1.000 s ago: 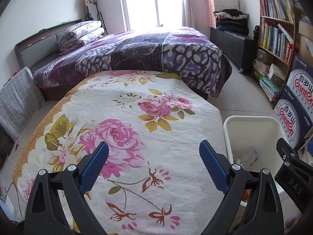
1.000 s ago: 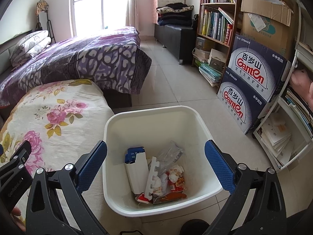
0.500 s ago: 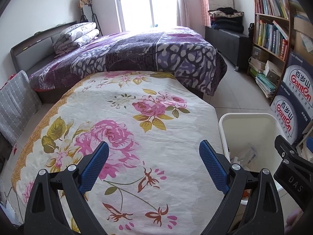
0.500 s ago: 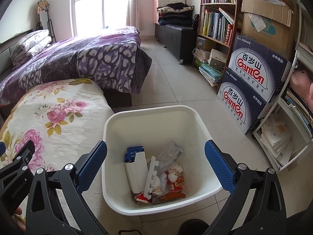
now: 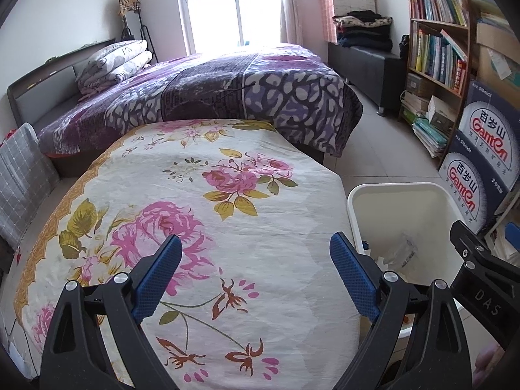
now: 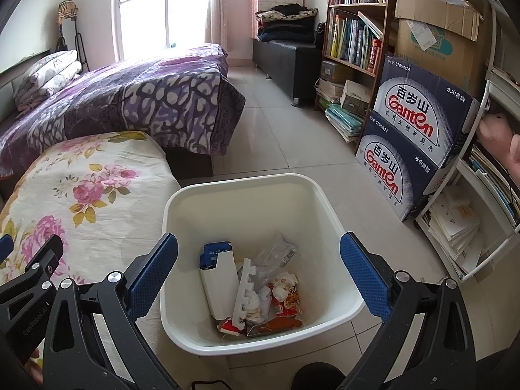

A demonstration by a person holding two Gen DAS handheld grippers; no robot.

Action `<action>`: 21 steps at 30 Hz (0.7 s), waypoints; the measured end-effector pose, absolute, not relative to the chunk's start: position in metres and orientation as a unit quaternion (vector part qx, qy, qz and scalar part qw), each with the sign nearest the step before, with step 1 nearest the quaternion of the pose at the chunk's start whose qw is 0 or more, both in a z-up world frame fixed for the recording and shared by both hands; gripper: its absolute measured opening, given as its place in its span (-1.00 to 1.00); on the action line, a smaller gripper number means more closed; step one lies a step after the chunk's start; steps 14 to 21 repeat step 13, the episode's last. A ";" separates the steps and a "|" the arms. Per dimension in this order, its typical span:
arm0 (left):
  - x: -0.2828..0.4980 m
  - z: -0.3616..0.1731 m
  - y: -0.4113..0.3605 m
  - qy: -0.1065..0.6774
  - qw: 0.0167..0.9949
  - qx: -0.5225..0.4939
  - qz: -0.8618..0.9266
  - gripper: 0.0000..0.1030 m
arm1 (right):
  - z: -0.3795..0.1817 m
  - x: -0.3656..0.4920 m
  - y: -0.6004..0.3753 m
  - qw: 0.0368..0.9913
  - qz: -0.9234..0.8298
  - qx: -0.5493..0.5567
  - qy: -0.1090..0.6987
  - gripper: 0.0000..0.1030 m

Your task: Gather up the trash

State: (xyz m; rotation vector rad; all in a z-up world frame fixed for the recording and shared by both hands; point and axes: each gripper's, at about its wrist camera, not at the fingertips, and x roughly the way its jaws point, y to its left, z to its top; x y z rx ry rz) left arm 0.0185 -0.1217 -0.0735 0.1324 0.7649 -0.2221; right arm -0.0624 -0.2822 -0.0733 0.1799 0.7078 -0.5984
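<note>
While hovering wide and empty, right gripper (image 6: 259, 266) above white bin (image 6: 328, 209) holding trash (image 6: 260, 287), left gripper (image 5: 255, 268) over floral counter (image 5: 208, 175): risk of clipping the bin's rim, tipping it.

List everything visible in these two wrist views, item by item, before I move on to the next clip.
Trash bin: one, white, on the floor beside the floral surface.
Trash: several pieces, white, blue, red, clear, inside the bin.
Floral cloth: one, cream with pink roses, covering the near surface.
Bed cover: one, purple patterned, behind it.
Folded quilts: stack, pale, at the bed's head.
Water cartons: two, navy, stacked by the bookshelf.
Left gripper: one, black with blue pads, open over the cloth.
Right gripper: same, open above the bin.
</note>
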 end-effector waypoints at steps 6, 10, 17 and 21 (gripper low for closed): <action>0.019 -0.073 -0.121 0.377 0.919 0.059 -0.102 0.74 | -0.073 -0.062 -0.283 0.891 -0.288 0.087 0.341 0.86; 0.021 -0.074 -0.120 0.384 0.916 0.056 -0.102 0.76 | -0.073 -0.063 -0.283 0.891 -0.288 0.086 0.341 0.86; 0.020 -0.074 -0.121 0.384 0.916 0.056 -0.100 0.78 | -0.073 -0.062 -0.282 0.890 -0.289 0.088 0.341 0.86; 0.020 -0.074 -0.121 0.384 0.916 0.056 -0.100 0.78 | -0.073 -0.062 -0.282 0.890 -0.289 0.088 0.341 0.86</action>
